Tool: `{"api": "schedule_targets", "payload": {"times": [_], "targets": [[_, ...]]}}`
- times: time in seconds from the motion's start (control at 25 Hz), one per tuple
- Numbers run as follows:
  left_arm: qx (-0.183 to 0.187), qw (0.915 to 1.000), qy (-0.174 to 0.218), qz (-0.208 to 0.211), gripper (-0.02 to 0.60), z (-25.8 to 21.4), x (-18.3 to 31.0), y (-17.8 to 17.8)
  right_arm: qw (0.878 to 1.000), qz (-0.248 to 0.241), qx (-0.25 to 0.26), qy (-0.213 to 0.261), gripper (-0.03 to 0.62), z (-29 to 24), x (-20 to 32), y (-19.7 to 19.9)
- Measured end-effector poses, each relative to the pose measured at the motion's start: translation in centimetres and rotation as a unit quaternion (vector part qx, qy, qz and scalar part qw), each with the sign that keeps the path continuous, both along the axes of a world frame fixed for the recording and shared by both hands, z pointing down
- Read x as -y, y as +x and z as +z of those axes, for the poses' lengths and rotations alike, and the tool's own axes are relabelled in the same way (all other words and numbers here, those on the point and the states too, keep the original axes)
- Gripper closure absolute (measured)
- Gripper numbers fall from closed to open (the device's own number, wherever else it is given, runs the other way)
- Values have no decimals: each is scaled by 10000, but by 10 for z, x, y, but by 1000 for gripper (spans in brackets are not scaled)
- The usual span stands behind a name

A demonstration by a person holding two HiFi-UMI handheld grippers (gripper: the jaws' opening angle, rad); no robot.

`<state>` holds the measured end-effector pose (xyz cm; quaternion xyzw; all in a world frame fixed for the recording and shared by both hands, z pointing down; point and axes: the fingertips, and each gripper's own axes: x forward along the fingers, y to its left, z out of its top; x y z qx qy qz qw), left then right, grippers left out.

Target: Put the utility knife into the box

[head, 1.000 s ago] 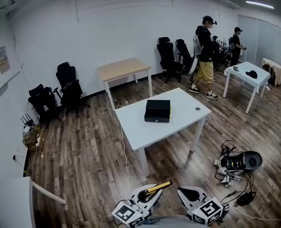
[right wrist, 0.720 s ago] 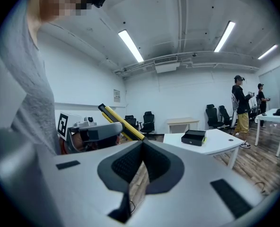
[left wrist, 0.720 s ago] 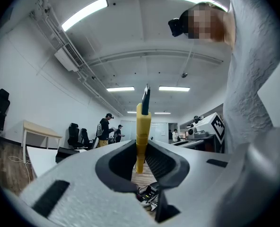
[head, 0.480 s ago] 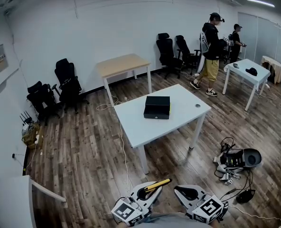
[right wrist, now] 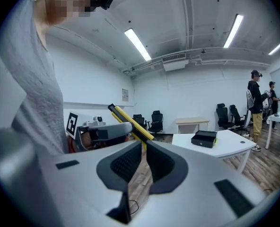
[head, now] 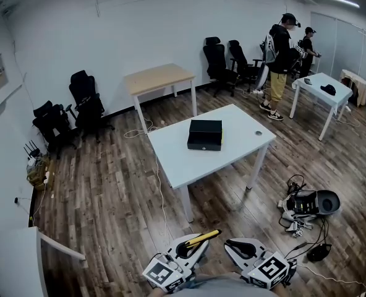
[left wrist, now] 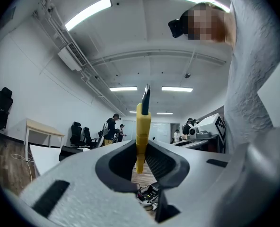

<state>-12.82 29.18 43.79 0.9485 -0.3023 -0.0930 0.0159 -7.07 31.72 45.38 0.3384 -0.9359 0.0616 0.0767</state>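
A black box [head: 205, 134] lies closed on a white table [head: 189, 159] in the middle of the room; in the right gripper view the box [right wrist: 204, 138] is far ahead on the right. My left gripper [head: 192, 247] is at the bottom edge of the head view, well short of the table, shut on a yellow utility knife [head: 205, 237]. The knife [left wrist: 143, 122] stands upright between its jaws, dark tip up. My right gripper [head: 235, 246] is close beside it, shut and empty, with its tips [right wrist: 144, 145] meeting. The knife [right wrist: 130, 122] slants just past them.
A helmet-like device with cables [head: 308, 205] lies on the wood floor right of the table. A wooden table [head: 158, 78] and office chairs [head: 87, 104] stand by the far wall. Two people [head: 280, 48] stand by another white table [head: 322, 86]. A white desk corner [head: 13, 258] is at lower left.
Both grippers have crept slightly up in the head view, the knife still held. The person in yellow trousers has walked right and farther away.
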Motion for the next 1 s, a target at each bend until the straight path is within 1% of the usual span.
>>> {"api": "schedule_targets", "payload": {"times": [0.32,0.48,0.56,0.72,0.84,1.0], "targets": [[70,9999,-114,-43,515,8,10,-8,10000,45,9,-36,562,6,14,-1],[127,9999,-58,5,515,9,18,-4,9999,98,51,22,562,8,24,5],[100,9999,-101,11,515,9,25,-1,9999,118,38,9,562,12,32,10],[110,9997,-235,-50,515,16,48,2,9998,157,33,-112,562,22,59,18],[161,9994,-285,-88,515,21,71,8,9999,101,75,-66,562,19,87,22],[158,9994,-286,-144,515,19,113,17,9998,68,175,1,562,11,131,33]]}}
